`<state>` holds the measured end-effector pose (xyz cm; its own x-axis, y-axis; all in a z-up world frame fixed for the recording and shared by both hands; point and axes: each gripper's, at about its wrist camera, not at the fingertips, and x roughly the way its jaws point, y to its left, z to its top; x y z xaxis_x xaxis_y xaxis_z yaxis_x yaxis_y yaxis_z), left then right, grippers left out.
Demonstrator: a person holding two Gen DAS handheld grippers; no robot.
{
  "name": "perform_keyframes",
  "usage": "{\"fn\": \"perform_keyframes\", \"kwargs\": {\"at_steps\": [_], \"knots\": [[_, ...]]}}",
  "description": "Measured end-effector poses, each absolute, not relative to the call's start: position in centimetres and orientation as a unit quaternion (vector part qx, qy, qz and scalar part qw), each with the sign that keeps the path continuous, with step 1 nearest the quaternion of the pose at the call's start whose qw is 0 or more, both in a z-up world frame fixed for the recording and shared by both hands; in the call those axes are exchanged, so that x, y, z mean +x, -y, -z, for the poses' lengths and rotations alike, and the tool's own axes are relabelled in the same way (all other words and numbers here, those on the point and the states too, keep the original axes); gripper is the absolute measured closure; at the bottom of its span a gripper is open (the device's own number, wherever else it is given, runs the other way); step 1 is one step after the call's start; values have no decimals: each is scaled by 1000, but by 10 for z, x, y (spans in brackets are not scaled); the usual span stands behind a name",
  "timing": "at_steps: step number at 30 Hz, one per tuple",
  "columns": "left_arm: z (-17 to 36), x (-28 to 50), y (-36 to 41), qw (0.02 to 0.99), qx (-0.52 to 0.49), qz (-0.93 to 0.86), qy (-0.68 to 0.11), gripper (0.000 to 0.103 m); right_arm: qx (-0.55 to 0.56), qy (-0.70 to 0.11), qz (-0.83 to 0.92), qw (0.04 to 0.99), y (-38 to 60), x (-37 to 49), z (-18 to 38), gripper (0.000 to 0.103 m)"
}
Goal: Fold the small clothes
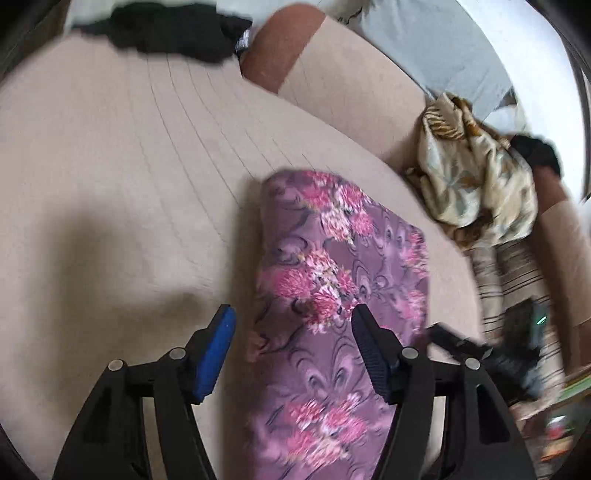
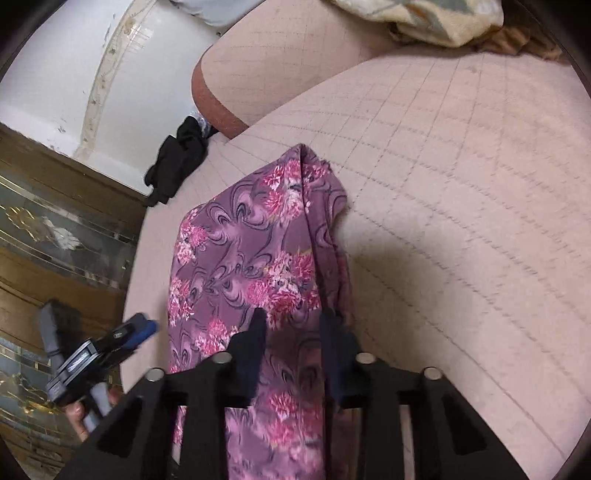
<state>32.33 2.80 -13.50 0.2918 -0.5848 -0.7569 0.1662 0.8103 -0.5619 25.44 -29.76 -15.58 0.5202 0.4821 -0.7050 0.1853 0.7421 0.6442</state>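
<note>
A purple cloth with pink flowers lies in a long folded strip on the beige quilted bed. My left gripper is open over the strip's near left edge, holding nothing. In the right wrist view the same cloth runs away from me. My right gripper hovers over its near part with the jaws apart, and cloth shows in the gap. The left gripper also shows in the right wrist view, at the cloth's left edge.
A black garment lies at the far end of the bed, also in the right wrist view. A cream patterned cloth is heaped by the beige bolster. A wooden glass-panelled door stands left of the bed.
</note>
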Motion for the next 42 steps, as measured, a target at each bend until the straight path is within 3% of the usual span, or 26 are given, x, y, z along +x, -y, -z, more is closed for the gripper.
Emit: {"fn": "perform_keyframes", "kwargs": {"at_steps": [2,3,5,8,11,17,19,23,28,32,35,36,37,42], "knots": [[153,328,-28,755,-225,238,-567,56,329,-486,-85,805,291,254,162,79],[159,328,-26,749,-222,237,-578,61,306,-496,-89,808,285,256,164,91],[164,327,-23,747,-202,232,-589,78,265,-512,-75,814,275,260,165,94],[154,322,-20,755,-187,241,-580,85,257,-507,-72,820,275,259,152,96],[164,320,-11,761,-159,227,-586,81,209,-536,-47,817,274,264,173,98],[151,318,-15,771,-167,207,-579,62,268,-510,-72,814,288,260,165,94],[141,316,-16,785,-151,201,-566,55,271,-495,-73,822,289,257,157,89],[116,327,-13,788,-141,211,-561,42,278,-476,-78,831,291,262,129,50],[99,370,7,804,-101,218,-544,41,239,-467,-100,845,284,308,106,49],[134,384,-6,788,-170,218,-550,41,243,-468,-93,844,292,328,137,63],[162,392,-2,748,-208,229,-588,44,236,-490,-87,835,289,326,160,90],[162,394,-2,747,-211,230,-587,47,230,-491,-89,835,287,328,161,92],[159,394,-1,748,-210,238,-583,57,223,-487,-91,839,284,330,159,95],[154,389,4,761,-179,239,-576,63,199,-478,-64,853,285,326,146,99]]}}
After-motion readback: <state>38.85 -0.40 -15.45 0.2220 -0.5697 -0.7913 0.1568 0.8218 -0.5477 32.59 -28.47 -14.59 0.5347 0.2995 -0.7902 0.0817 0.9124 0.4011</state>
